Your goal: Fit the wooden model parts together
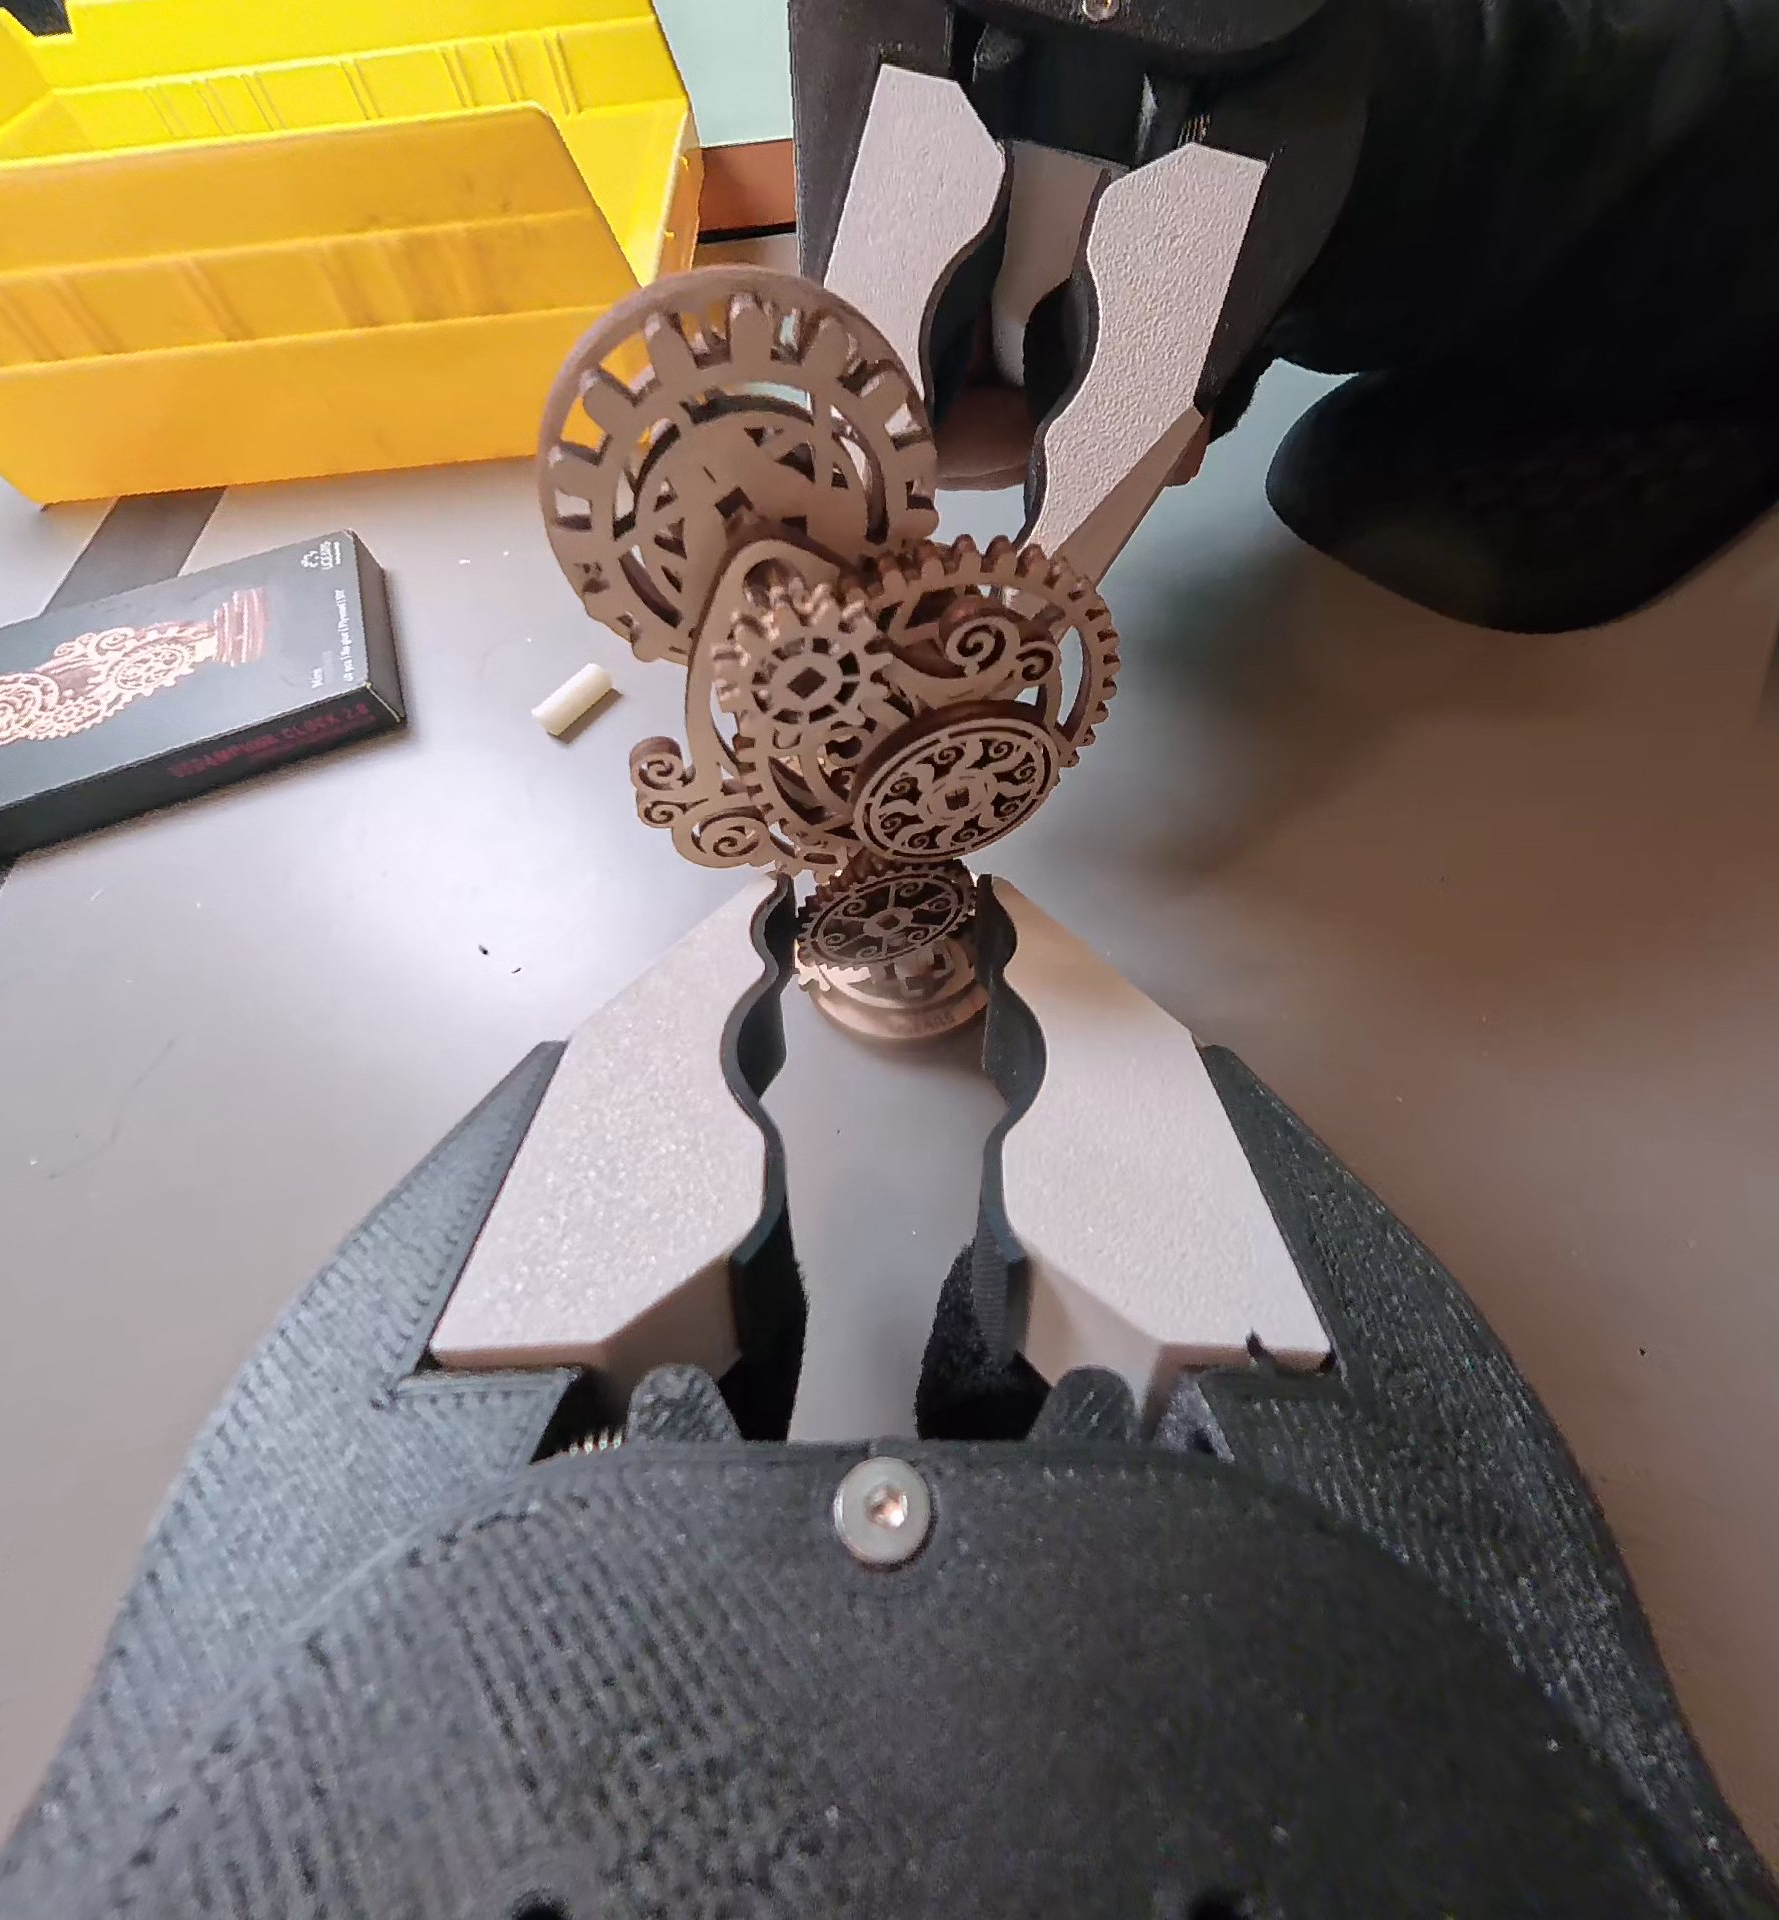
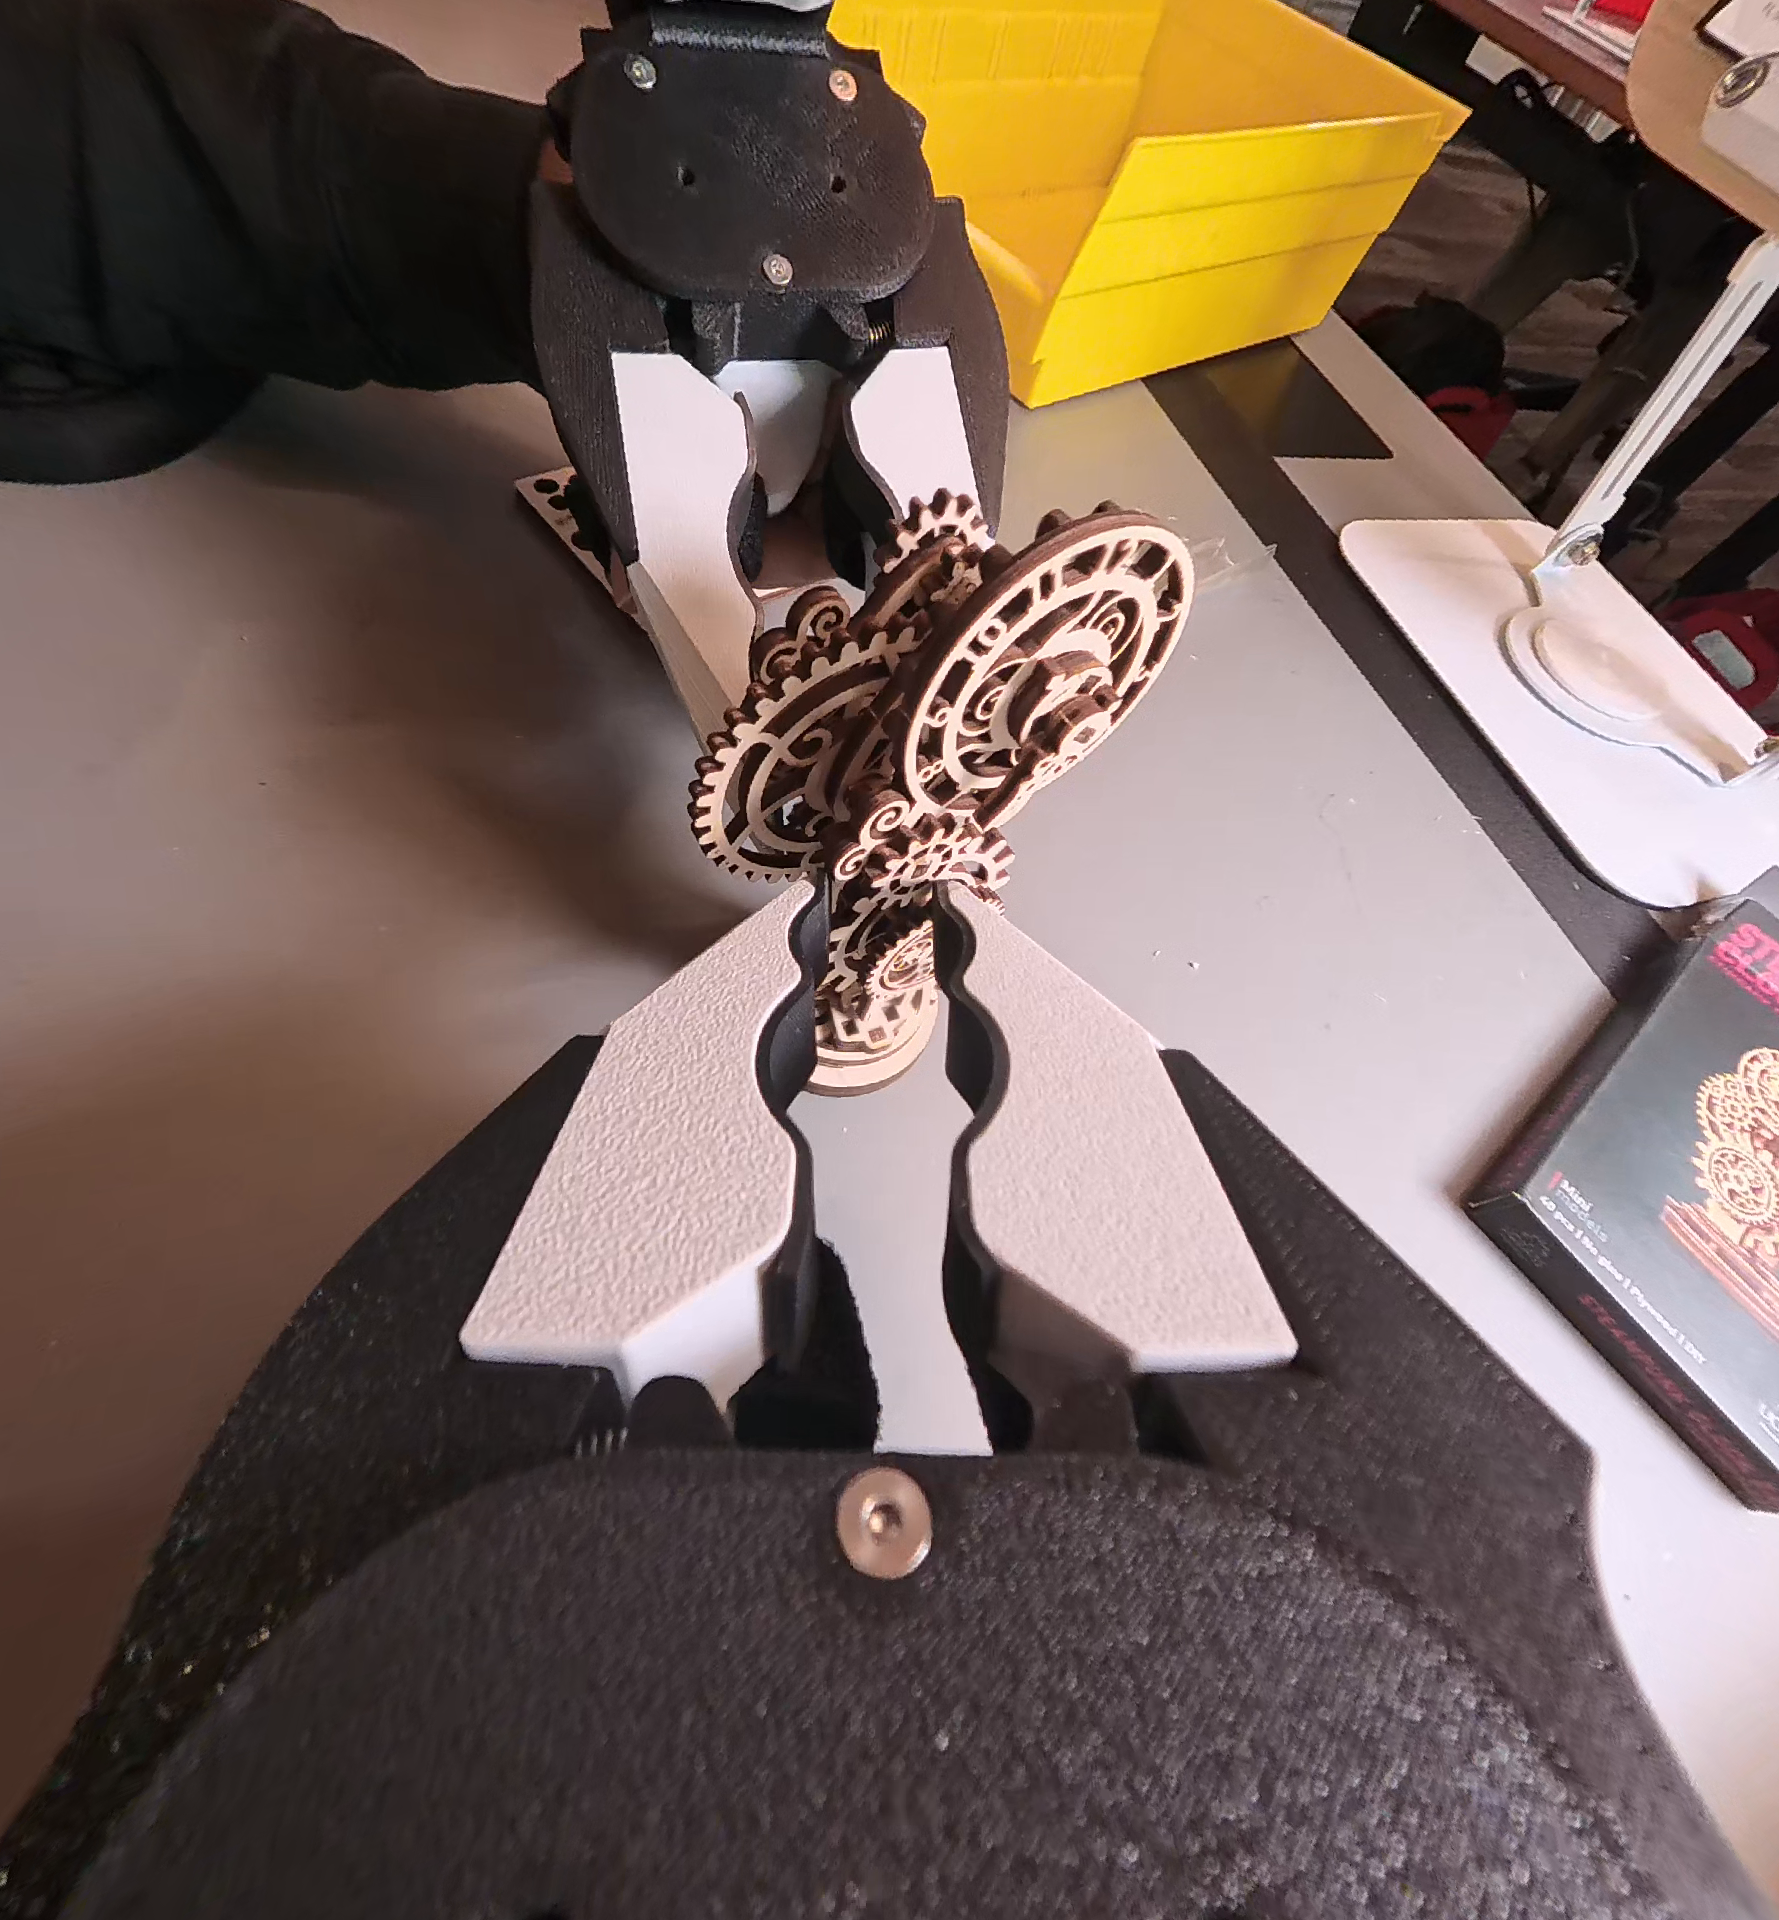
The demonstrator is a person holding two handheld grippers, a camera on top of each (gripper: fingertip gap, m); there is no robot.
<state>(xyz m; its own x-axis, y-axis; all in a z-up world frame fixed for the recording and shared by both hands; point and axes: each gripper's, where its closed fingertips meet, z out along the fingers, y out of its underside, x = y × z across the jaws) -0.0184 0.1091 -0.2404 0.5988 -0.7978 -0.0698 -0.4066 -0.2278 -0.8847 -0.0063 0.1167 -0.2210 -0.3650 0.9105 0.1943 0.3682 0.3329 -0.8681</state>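
The wooden gear clock model stands tilted between both grippers, with its round base low over the grey table. My left gripper is shut on the base and the small gear just above it, one pad on each side. My right gripper is shut on the model's lower stem, just under a small gear, with the base disc below the pads. The big dial leans to the right. Each gripper also shows in the other's view, reaching in behind the model.
Yellow bins stand at the back; they also show in the right wrist view. A black product box and a small white cylinder lie on the table. A white lamp base is at the right. A person's black sleeve lies behind the model. Both grippers' tips are close together, under 4 cm apart. The small white cylinder is about equally far from each gripper, around 15 cm.
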